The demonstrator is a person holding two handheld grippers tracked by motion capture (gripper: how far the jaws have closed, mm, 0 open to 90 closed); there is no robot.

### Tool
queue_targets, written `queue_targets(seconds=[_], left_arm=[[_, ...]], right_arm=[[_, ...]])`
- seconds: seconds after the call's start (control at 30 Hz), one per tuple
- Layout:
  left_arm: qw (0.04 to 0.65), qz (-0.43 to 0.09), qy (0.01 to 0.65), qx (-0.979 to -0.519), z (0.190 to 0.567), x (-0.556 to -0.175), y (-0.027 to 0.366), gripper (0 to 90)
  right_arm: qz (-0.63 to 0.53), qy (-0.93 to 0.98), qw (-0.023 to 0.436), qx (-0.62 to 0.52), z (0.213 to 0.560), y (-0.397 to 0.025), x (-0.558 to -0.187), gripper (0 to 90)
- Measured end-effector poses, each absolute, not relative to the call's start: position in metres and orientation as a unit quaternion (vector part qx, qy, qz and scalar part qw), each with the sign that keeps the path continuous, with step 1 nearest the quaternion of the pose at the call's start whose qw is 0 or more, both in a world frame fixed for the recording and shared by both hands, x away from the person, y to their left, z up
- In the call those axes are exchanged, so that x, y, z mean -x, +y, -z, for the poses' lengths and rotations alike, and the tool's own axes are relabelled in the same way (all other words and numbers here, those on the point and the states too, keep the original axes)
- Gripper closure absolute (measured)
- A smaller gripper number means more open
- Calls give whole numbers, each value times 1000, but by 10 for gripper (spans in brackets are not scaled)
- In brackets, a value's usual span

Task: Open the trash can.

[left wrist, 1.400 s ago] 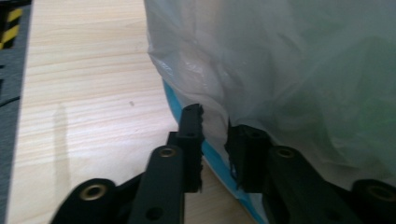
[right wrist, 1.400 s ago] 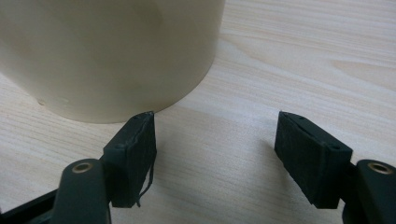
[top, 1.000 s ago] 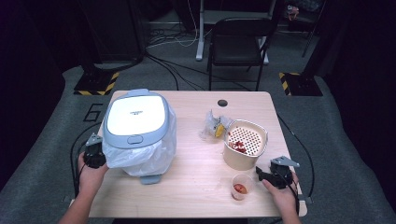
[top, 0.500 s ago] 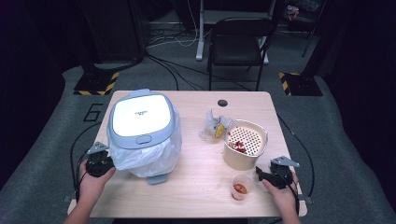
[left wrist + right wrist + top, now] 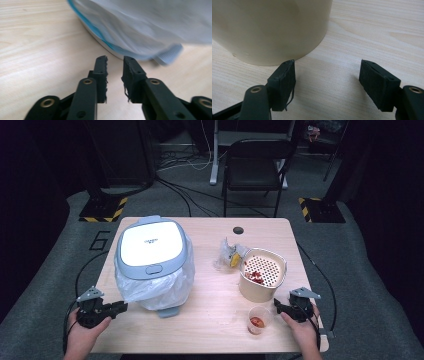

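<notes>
Left gripper (image 5: 115,61): jaws set a narrow gap apart, nothing held, tips low over the table (image 5: 210,330), just short of the bag-lined bin (image 5: 152,262). Right gripper (image 5: 327,75): jaws spread wide, nothing clamped, left jaw just beside the cream strainer tub (image 5: 269,27). A small cup (image 5: 257,320) is seen between tub and near edge.

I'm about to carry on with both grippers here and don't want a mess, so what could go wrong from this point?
1. The small clear cup with red bits stands near the table's front edge, close beside the right gripper; a sideways nudge could tip it.
2. The right gripper is open right beside the beige strainer tub; moving forward might shove it.
3. The left gripper, nearly closed, points at the bin's loose plastic liner; it might snag and drag the lidded bin.
</notes>
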State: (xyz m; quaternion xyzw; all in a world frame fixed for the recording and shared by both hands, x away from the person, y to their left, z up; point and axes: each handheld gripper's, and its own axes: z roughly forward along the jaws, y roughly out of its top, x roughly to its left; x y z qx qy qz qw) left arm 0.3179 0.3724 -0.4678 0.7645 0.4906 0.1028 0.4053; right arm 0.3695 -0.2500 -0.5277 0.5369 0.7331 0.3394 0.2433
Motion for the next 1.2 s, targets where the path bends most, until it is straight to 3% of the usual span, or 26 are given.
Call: queue_targets(seconds=[0.17,0.4,0.67,1.2], left_arm=[[420,-96,446,-785,461,-310,351,900],[419,-95,398,-811,469,-308,310,900],[436,-61,411,-798,479,-310,287,900],[389,-177,378,-821,492,-306,242,900]], right_arm=[[-340,733,243,-537,528,-250,-370,289],[-339,733,243,-537,528,-250,-369,289],[-340,733,243,-537,528,-250,-370,289],[-341,733,242,-536,528,-250,-369,289]])
